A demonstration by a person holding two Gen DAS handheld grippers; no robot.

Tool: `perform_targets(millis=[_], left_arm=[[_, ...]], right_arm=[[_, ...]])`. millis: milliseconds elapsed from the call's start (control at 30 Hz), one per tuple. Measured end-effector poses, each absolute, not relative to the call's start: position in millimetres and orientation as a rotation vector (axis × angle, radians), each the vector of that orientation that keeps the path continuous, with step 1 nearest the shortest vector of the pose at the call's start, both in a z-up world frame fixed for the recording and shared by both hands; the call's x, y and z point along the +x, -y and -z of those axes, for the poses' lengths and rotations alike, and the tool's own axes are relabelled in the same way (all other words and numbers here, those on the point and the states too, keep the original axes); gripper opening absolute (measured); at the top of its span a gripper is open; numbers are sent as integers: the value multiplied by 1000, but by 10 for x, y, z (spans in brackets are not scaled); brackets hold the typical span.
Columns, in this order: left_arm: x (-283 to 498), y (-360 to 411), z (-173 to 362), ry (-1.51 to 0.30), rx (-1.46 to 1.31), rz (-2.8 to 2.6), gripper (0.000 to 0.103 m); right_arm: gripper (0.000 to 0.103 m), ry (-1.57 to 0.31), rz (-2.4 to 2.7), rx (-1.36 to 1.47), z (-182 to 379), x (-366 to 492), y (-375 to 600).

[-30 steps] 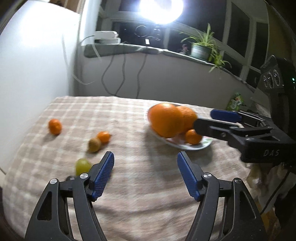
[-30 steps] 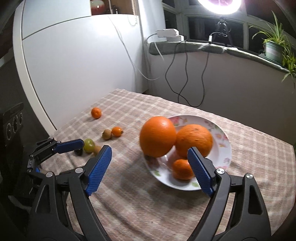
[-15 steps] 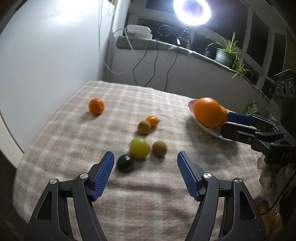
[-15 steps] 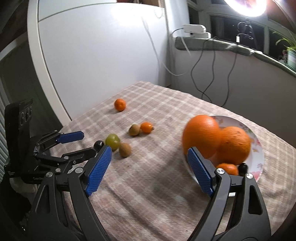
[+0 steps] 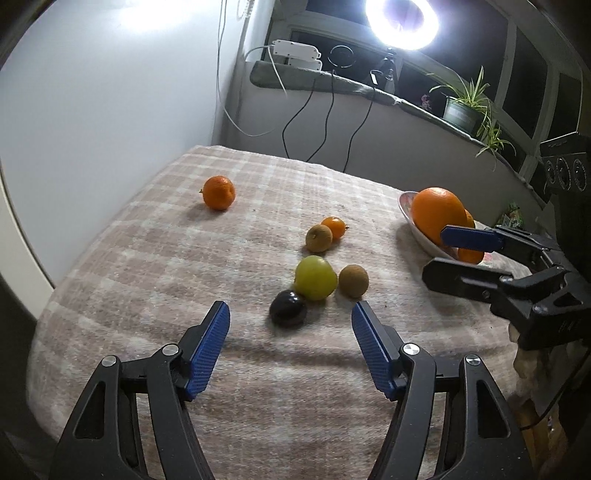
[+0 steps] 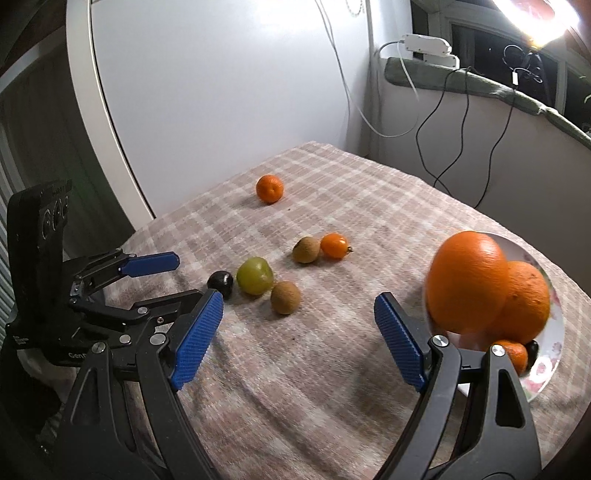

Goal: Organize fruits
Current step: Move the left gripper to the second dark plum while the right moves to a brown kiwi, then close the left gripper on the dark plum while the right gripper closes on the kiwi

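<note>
On the checked tablecloth lie a dark plum, a green fruit, two brown kiwis, a small orange fruit and, farther off, a mandarin. My left gripper hovers just short of the plum, its jaws closing with nothing between the pads. My right gripper is open and empty above the cloth, between the near kiwi and the plate. The plate holds two big oranges, a small mandarin and a dark fruit.
A white wall borders the table's left side. Behind it, cables hang from a padded sill with a power strip, a ring light and a potted plant. The cloth's near edge drops off below both grippers.
Both views have swung left, away from the plate and toward the loose fruit. The left gripper has come down close to the dark plum and green fruit, its jaws slightly narrower.
</note>
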State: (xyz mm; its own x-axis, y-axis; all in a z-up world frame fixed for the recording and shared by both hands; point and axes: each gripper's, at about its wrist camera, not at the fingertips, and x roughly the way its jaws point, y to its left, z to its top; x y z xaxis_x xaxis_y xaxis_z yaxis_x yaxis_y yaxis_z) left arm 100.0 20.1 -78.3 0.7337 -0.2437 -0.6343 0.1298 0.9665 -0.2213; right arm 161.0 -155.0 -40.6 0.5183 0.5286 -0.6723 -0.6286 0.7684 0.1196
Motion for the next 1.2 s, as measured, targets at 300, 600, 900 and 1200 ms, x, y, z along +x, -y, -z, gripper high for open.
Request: perform_targets(millis=[300,600,900,1200], left_arm=[[1060,-212,863,-746,-176,235,53],[1170,-239,940,-774,-193,246,40],[1255,-222,976,-789,-177,241,38],[1295,-210,1003,-798,-151,237,33]], right_arm=[[82,-794,-712,-174,537,1672,1364],[59,-851,-710,-199,687,1781,1252],[53,-884,-707,-229,788,1879,1127],[42,-919,-708,-232,883,1962,1104]])
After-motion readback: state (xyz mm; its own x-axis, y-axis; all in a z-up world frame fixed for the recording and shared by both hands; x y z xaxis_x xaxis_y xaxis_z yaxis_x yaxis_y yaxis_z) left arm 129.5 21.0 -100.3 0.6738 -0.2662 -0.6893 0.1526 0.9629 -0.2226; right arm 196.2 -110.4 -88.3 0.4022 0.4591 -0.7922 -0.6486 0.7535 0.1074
